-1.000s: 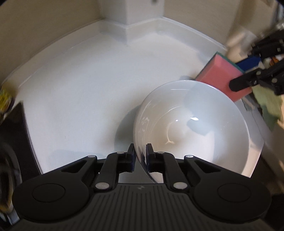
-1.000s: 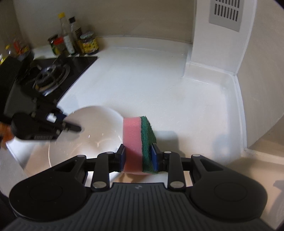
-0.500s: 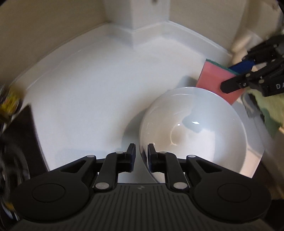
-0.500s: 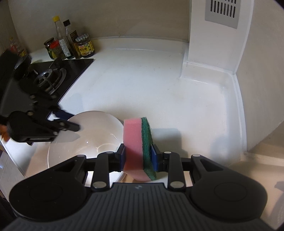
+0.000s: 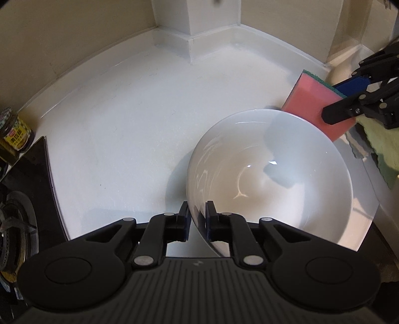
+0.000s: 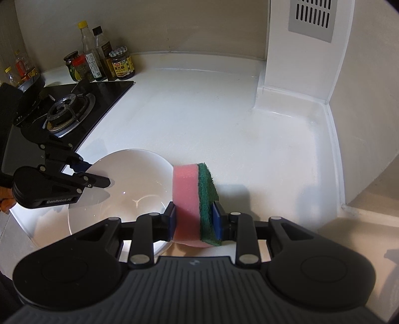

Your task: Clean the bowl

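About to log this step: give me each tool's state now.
Left tool: jaws have just been closing, clamped on the white ceramic bowl rim.
Right tool: shut on the pink-and-green sponge.

This is a home kitchen. A white counter [image 6: 199,119] runs into a corner where a boxed-in white column with a vent grille [image 6: 313,18] rises from it. At the counter's left edge sits a black glass gas hob [image 6: 74,109] with a burner ring, and behind it, against the back wall, stand sauce bottles and jars [image 6: 99,62]. A green cloth [image 5: 381,147] lies at the counter's right edge.
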Tool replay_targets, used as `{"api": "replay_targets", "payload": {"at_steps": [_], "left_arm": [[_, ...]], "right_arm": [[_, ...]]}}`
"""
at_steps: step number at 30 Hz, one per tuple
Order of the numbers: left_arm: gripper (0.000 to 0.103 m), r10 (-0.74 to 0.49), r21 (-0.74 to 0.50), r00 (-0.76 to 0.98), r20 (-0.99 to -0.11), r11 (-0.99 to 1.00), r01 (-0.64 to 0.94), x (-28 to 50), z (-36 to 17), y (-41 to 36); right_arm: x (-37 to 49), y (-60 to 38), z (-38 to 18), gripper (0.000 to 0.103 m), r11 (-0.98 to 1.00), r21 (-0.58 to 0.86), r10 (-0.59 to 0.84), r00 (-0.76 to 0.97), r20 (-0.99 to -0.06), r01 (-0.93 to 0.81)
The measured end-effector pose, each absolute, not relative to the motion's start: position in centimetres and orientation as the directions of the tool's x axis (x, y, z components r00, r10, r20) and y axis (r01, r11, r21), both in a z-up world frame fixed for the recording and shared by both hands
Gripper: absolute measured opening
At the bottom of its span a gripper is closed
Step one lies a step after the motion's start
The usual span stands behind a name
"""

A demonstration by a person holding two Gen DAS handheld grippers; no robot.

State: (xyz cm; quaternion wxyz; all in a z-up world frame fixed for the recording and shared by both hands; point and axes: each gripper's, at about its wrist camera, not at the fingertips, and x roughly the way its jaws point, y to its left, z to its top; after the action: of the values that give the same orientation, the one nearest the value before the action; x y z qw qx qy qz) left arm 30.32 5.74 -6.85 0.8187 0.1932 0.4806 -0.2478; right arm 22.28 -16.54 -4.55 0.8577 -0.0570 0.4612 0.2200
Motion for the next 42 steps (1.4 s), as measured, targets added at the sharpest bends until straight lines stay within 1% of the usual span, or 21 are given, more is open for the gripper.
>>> {"api": "replay_targets", "payload": {"at_steps": [5, 12, 14, 15, 17, 18, 22, 24, 26, 29, 33, 36, 38, 40, 42], "left_arm": [[0.013, -0.245, 0.103, 0.409, -0.879, 0.740, 0.664, 31.0, -7.5, 5.6], [0.015, -0.284, 0.154, 0.365, -0.887, 0.563, 0.812, 32.9, -8.0, 4.5], [0.015, -0.302, 0.143, 0.350, -0.887, 0.540, 0.830, 33.7, -8.1, 4.5], [0.015, -0.312, 0.124, 0.340, -0.887, 0.549, 0.827, 34.2, -8.2, 4.6], [0.015, -0.312, 0.069, 0.333, -0.890, 0.629, 0.774, 34.9, -8.1, 5.2], [0.017, -0.303, 0.054, 0.341, -0.890, 0.673, 0.738, 34.8, -8.0, 5.5], [0.017, -0.280, -0.009, 0.383, -0.880, 0.816, 0.578, 33.5, -8.0, 6.6], [0.016, -0.276, -0.014, 0.391, -0.878, 0.832, 0.555, 33.0, -8.5, 6.7], [0.014, -0.273, 0.002, 0.392, -0.878, 0.818, 0.575, 32.8, -8.7, 6.4], [0.012, -0.278, 0.031, 0.364, -0.889, 0.756, 0.653, 33.6, -8.8, 6.0], [0.012, -0.311, 0.078, 0.320, -0.895, 0.597, 0.799, 34.9, -9.0, 5.1], [0.013, -0.321, 0.099, 0.301, -0.898, 0.520, 0.848, 35.8, -9.2, 4.1], [0.014, -0.313, 0.105, 0.308, -0.898, 0.528, 0.843, 36.2, -9.3, 3.8], [0.015, -0.296, 0.098, 0.333, -0.895, 0.598, 0.795, 36.0, -9.1, 4.2], [0.015, -0.279, 0.066, 0.356, -0.892, 0.698, 0.713, 35.1, -8.7, 5.1]], "right_arm": [[22.5, -16.7, -4.4, 0.026, 0.900, 0.109, 0.322, 0.476, -0.818, -0.422], [23.5, -16.3, -4.4, 0.026, 0.902, 0.092, 0.305, 0.471, -0.828, -0.422], [24.0, -16.1, -4.4, 0.026, 0.906, 0.091, 0.301, 0.481, -0.824, -0.413], [24.2, -16.1, -4.4, 0.026, 0.908, 0.090, 0.300, 0.485, -0.822, -0.409], [24.2, -16.1, -4.5, 0.026, 0.912, 0.098, 0.302, 0.489, -0.818, -0.399], [24.1, -16.3, -4.6, 0.026, 0.914, 0.109, 0.307, 0.491, -0.815, -0.390], [23.4, -17.2, -4.8, 0.026, 0.922, 0.161, 0.331, 0.505, -0.797, -0.351], [22.9, -17.5, -4.9, 0.026, 0.926, 0.174, 0.334, 0.515, -0.790, -0.335], [22.1, -17.7, -4.9, 0.026, 0.926, 0.179, 0.338, 0.520, -0.785, -0.332], [21.1, -17.8, -4.6, 0.026, 0.914, 0.169, 0.347, 0.493, -0.798, -0.369], [21.3, -18.6, -4.3, 0.025, 0.896, 0.188, 0.371, 0.443, -0.816, -0.403], [22.5, -18.1, -4.4, 0.026, 0.899, 0.176, 0.360, 0.451, -0.817, -0.401], [23.2, -17.7, -4.5, 0.026, 0.904, 0.160, 0.348, 0.465, -0.814, -0.396], [23.4, -17.4, -4.5, 0.026, 0.906, 0.151, 0.341, 0.471, -0.814, -0.395], [23.3, -17.4, -4.6, 0.026, 0.905, 0.154, 0.346, 0.477, -0.808, -0.395]]}}
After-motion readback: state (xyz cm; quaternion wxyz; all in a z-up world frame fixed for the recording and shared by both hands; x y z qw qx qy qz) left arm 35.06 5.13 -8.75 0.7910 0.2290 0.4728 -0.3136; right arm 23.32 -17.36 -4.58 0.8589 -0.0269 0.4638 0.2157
